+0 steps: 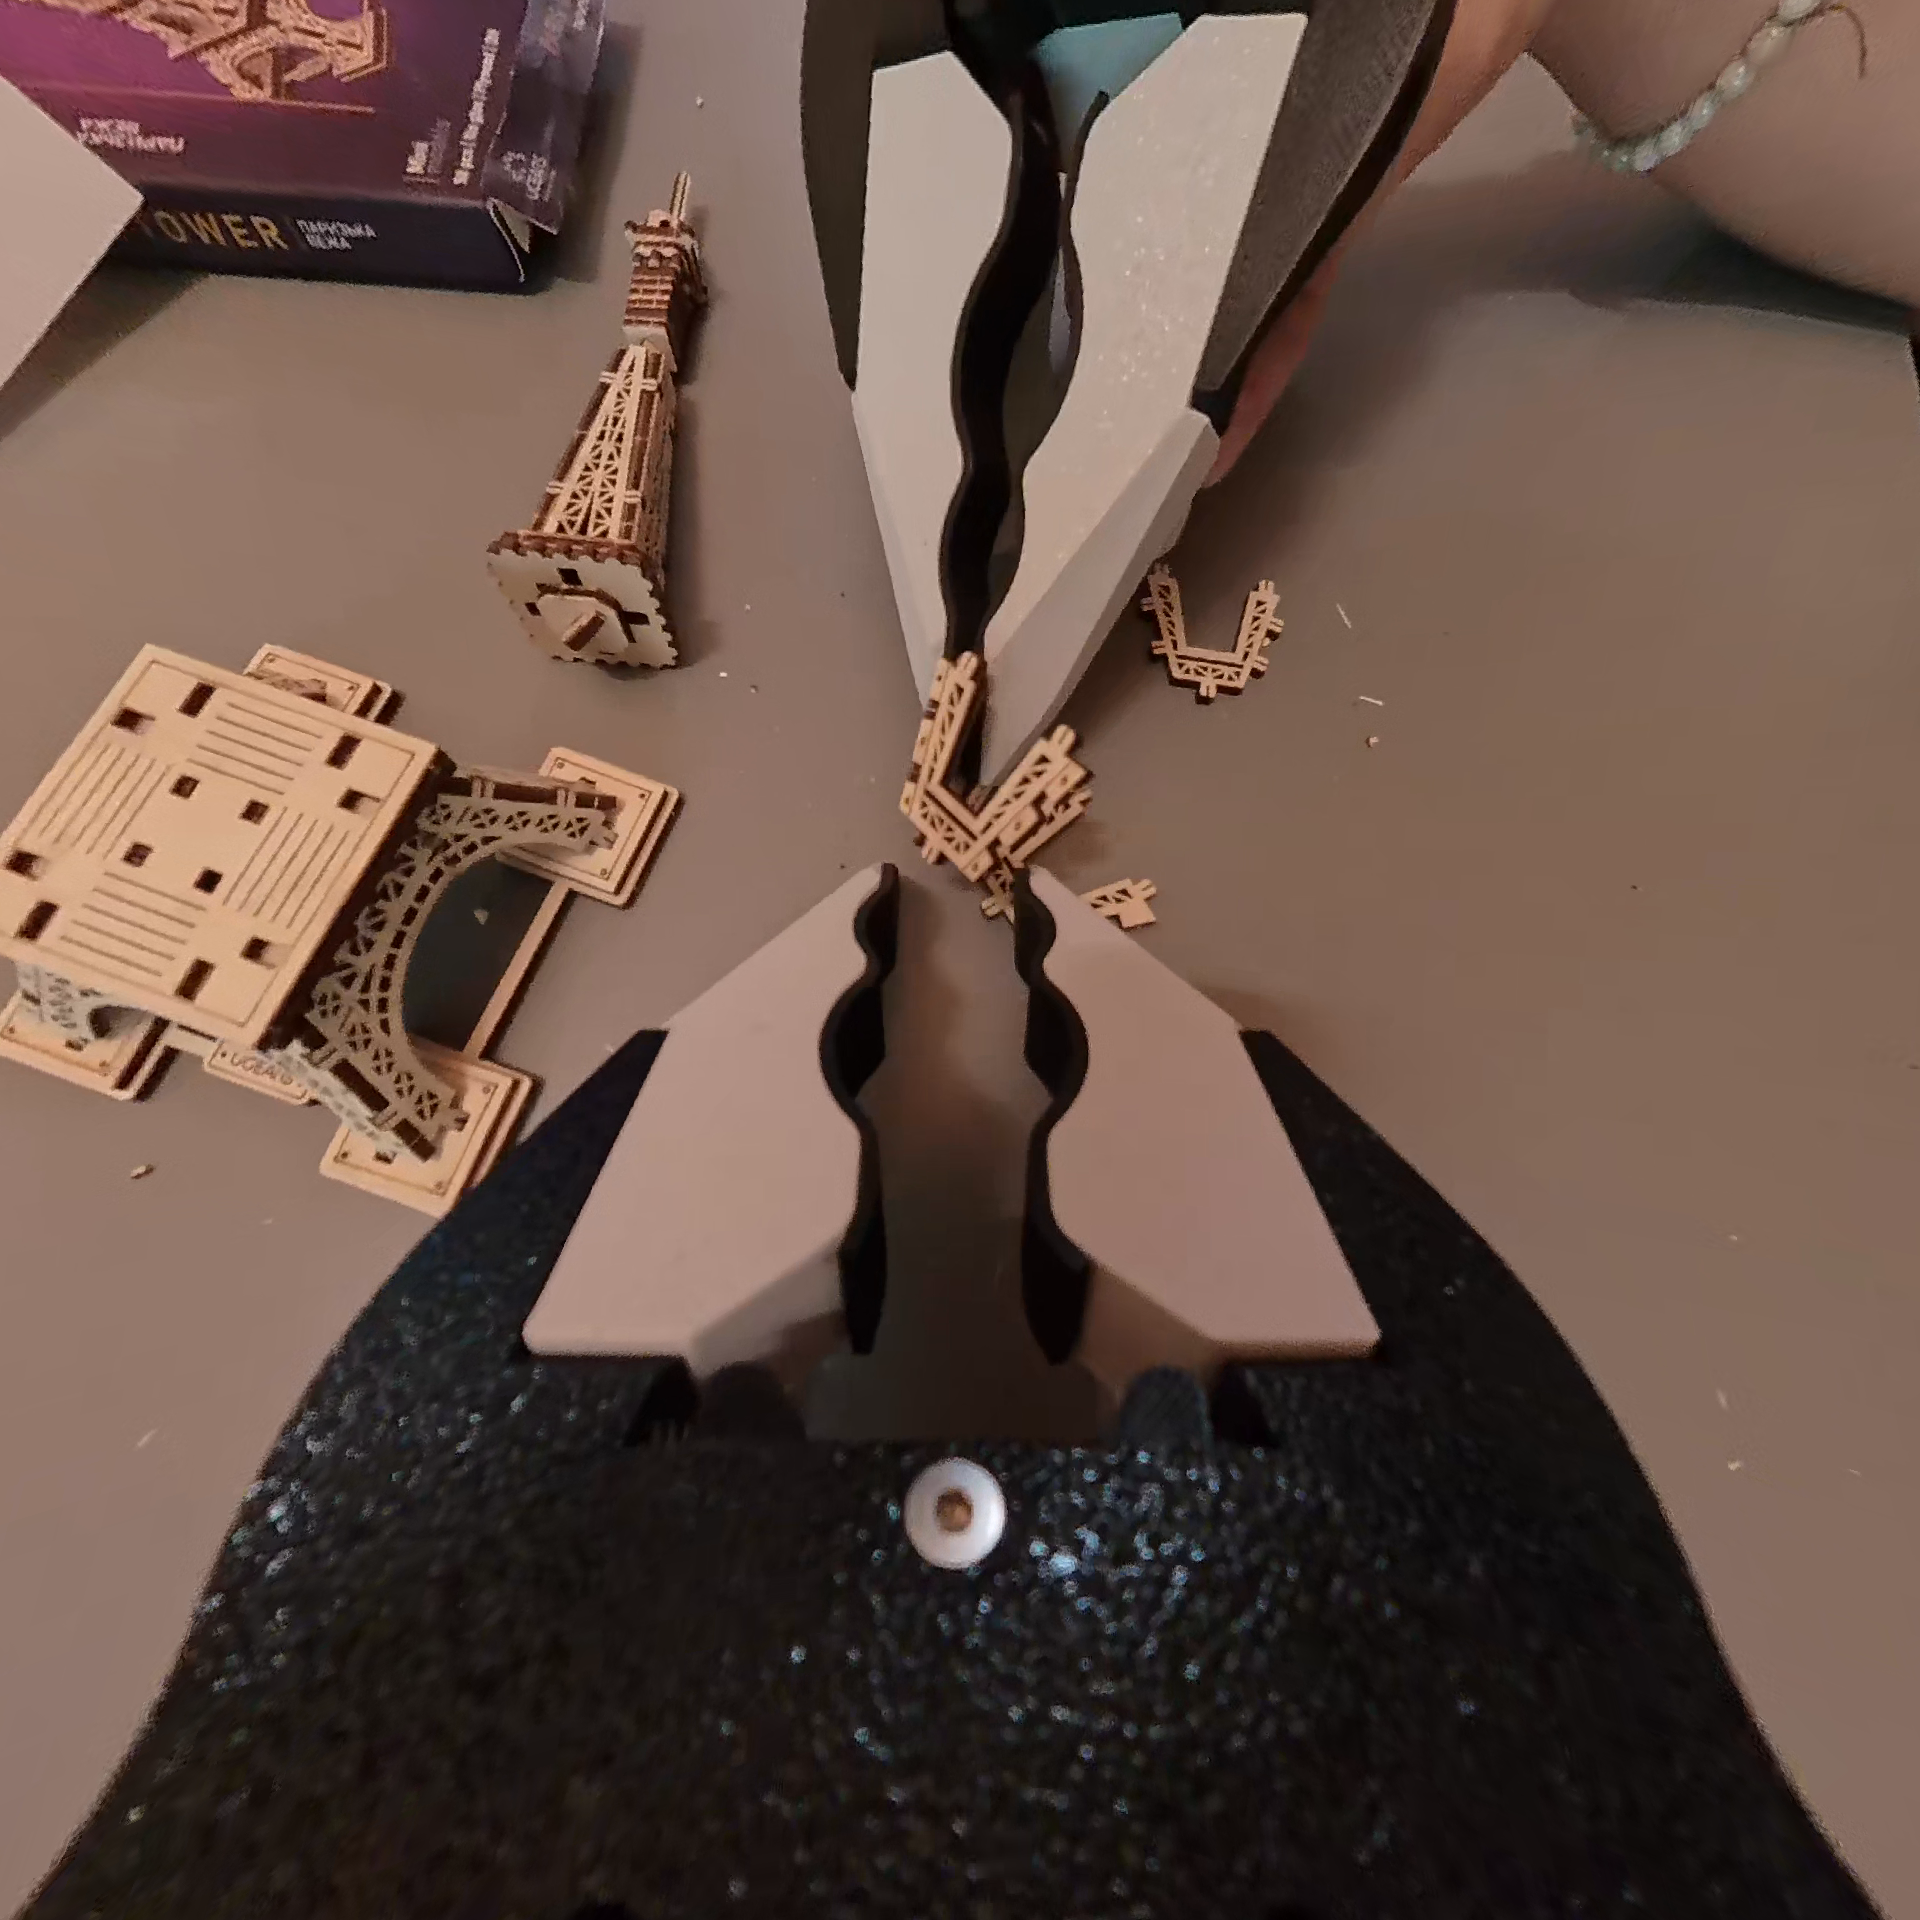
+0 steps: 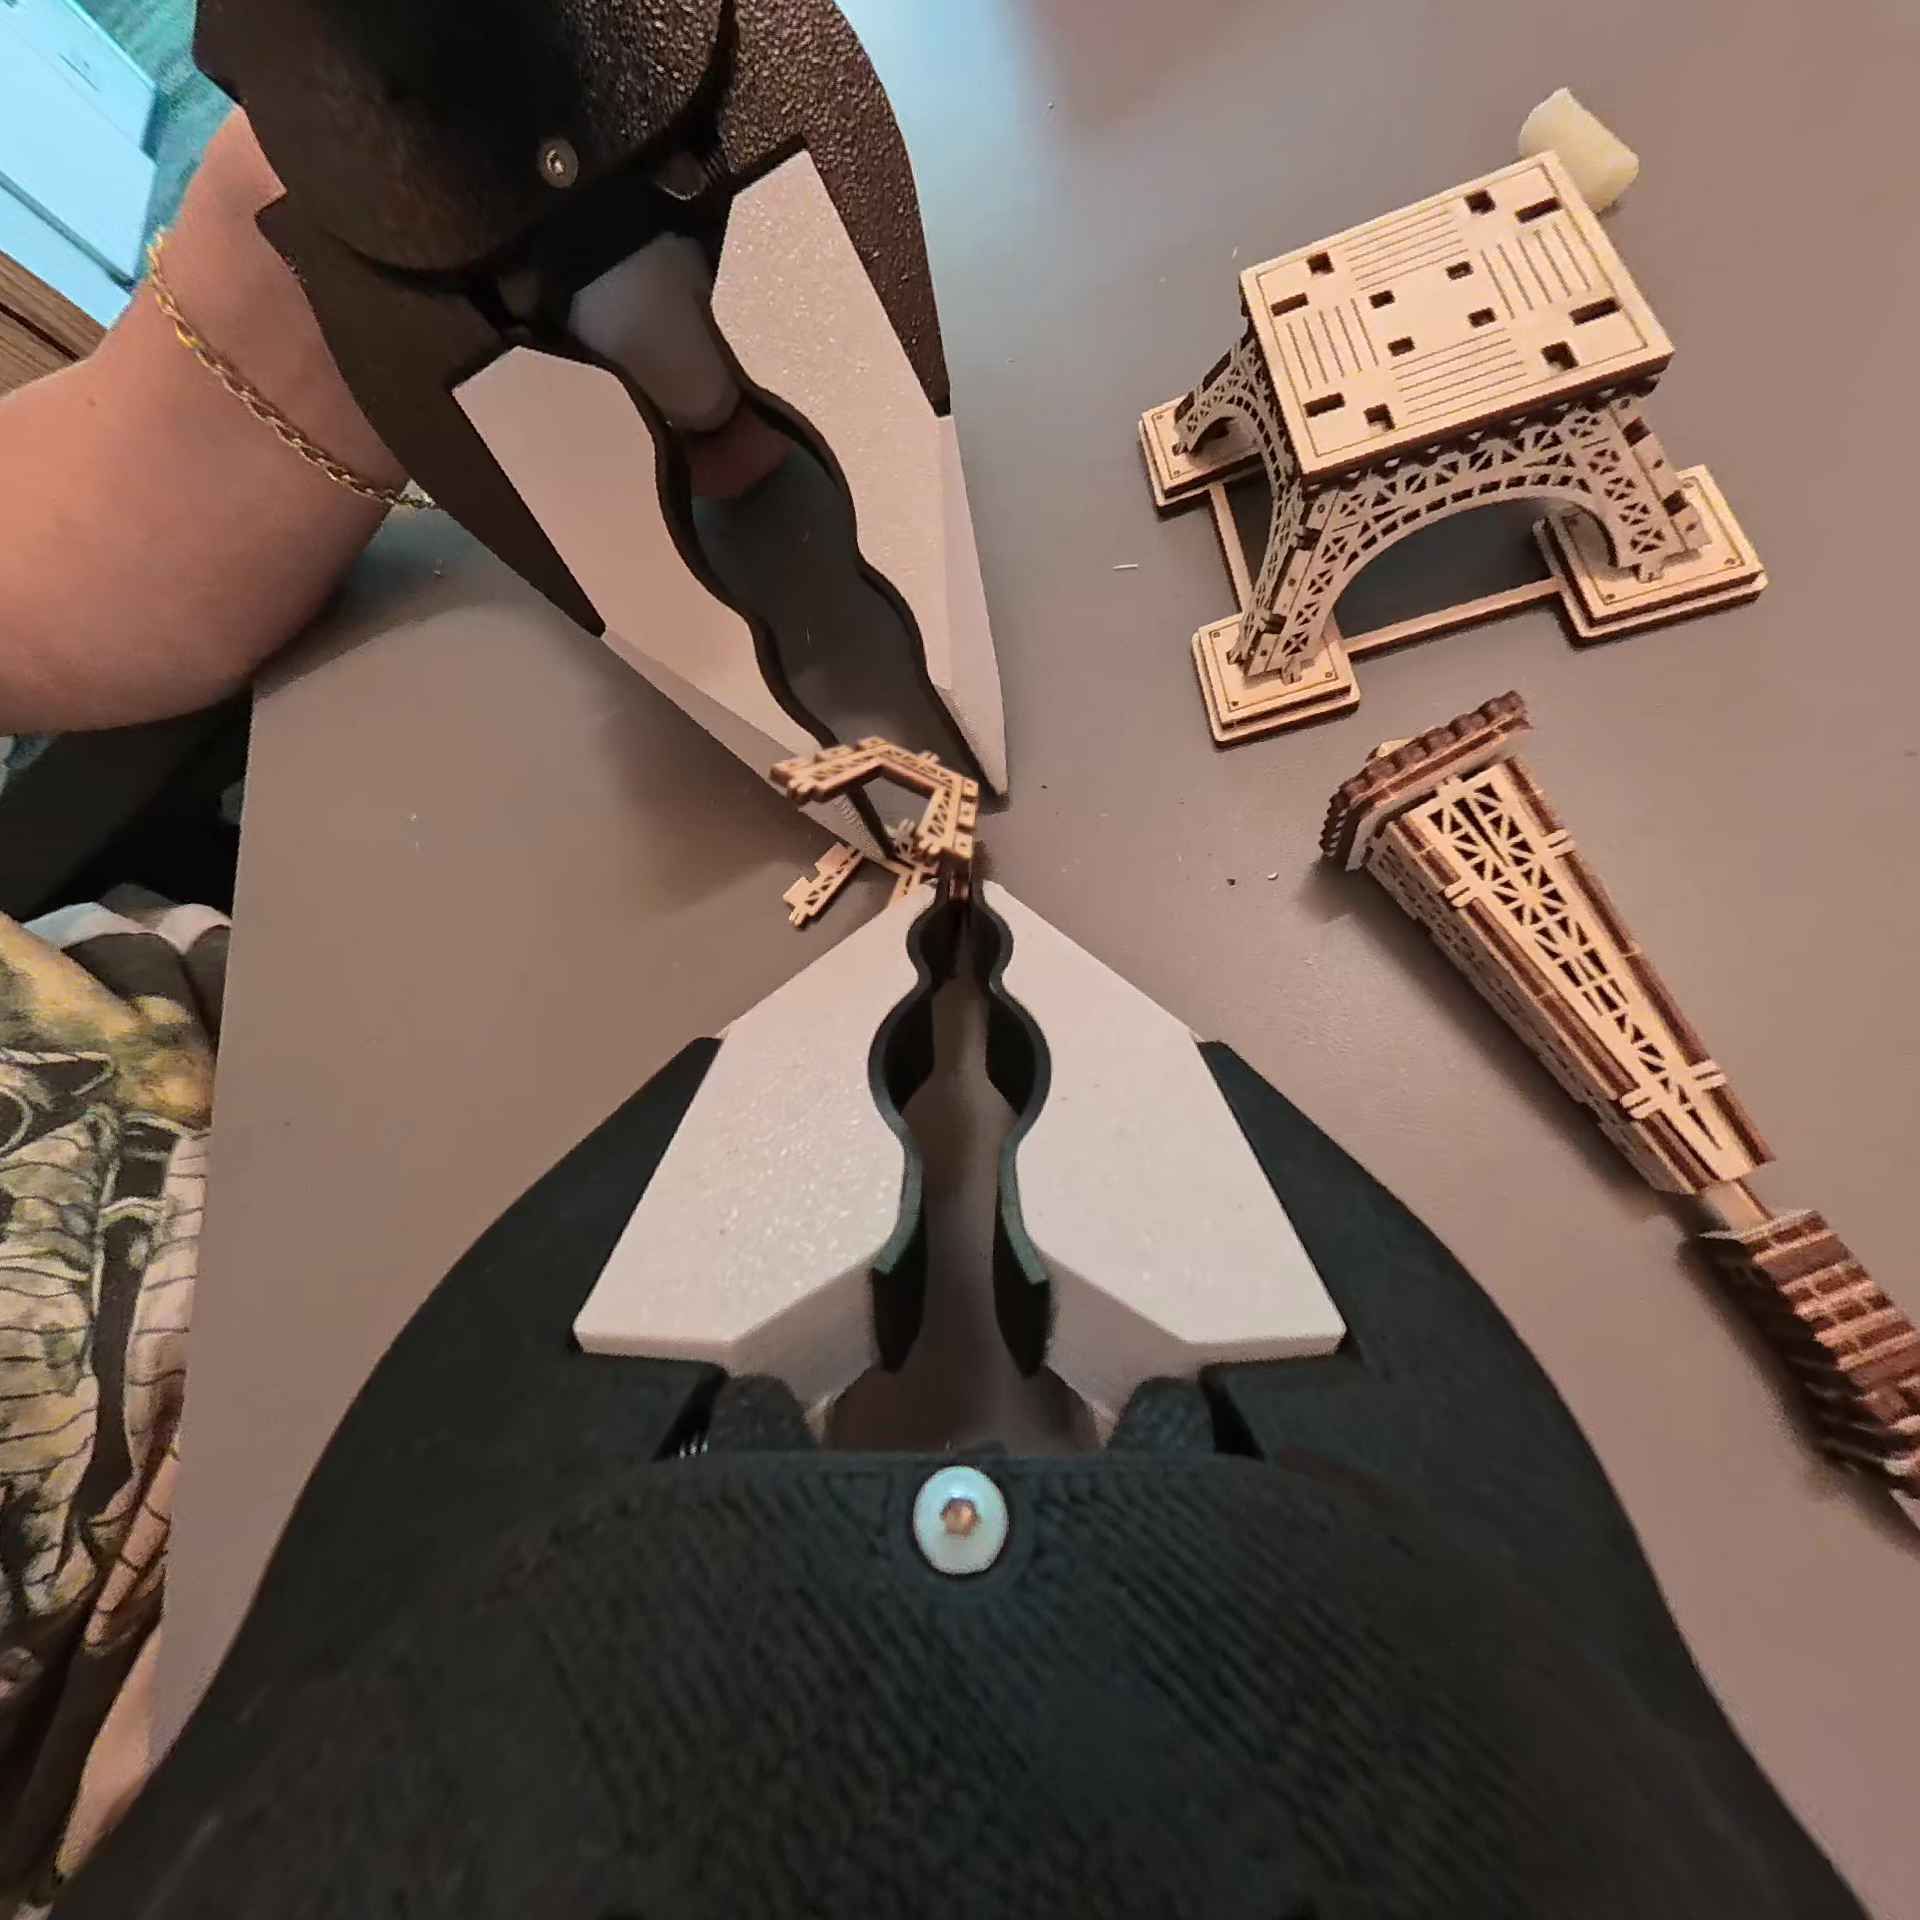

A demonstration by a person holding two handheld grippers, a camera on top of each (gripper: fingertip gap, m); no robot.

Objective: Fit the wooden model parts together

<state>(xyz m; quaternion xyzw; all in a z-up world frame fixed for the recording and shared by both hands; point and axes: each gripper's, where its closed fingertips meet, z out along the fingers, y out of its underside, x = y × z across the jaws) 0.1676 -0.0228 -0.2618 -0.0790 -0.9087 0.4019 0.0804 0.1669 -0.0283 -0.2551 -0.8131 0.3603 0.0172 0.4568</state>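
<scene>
Wooden lattice piece [image 2: 951,831] pinched in right tool [image 2: 961,902], lifted off grey table [image 2: 1143,935]; left tool [image 1: 956,883] parted, unloaded, near spare lattice bits [image 1: 1122,902].

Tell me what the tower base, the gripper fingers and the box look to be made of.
Tower base: thin pale plywood, it seems; unpainted, with dark brown cut edges that suggest laser cutting.
Left gripper fingers: matte grey, faintly grainy hard plastic, probably printed, with wavy black pads that look rubbery.
Box: printed cardboard, purple, slight sheen; an open end flap shows how thin it is.
</scene>
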